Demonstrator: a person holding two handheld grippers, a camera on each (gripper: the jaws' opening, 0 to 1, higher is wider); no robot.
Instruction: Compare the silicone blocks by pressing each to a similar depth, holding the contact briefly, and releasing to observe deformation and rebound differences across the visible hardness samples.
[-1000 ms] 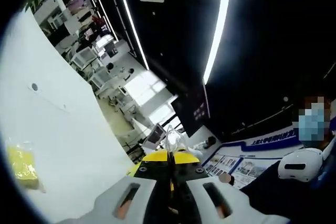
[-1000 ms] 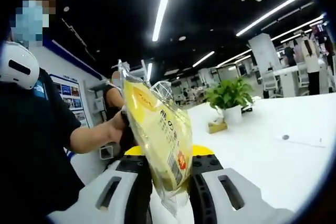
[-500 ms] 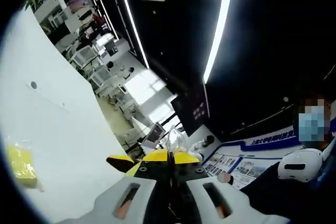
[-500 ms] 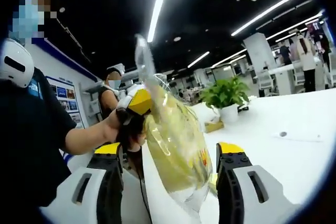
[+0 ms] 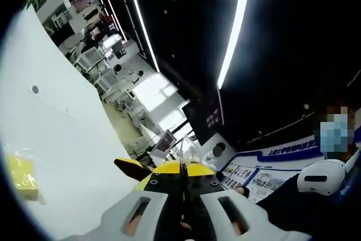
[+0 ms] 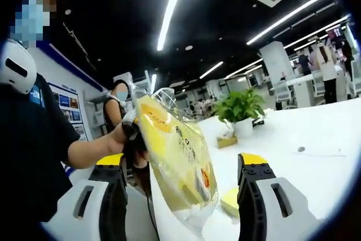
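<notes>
No pressing is under way yet; the step in hand is judged to be unpacking, since the samples are sealed in a bag point(image 6: 177, 165).

In the right gripper view, the right gripper point(image 6: 180, 207) is seen nearest, its jaws spread wide with nothing clamped between them. The bag hangs in the gap between those jaws, clear plastic with yellow contents and printed text. Whether the bag brushes either jaw cannot be told. Its top edge is pinched by the left gripper point(image 5: 181, 169), whose yellow-tipped jaws are closed tight on a crumpled bit of clear film in the left gripper view. The hand point(image 6: 127, 134) carrying that gripper is seen just left of the bag.

Just right of the bag's lower end, one loose yellow block point(image 6: 230, 201) lies on the white table point(image 6: 316, 162). In the left gripper view one yellow block point(image 5: 21, 174) is seen on the same table; whether it is the same piece cannot be told.

Farther beyond the bag, one potted plant point(image 6: 241, 111) stands on the table.

Counted: one bag, one loose block per view, two grippers, one plant.

Next, the bag would need to be opened and the blocks laid out on the table before any press can be made.
</notes>
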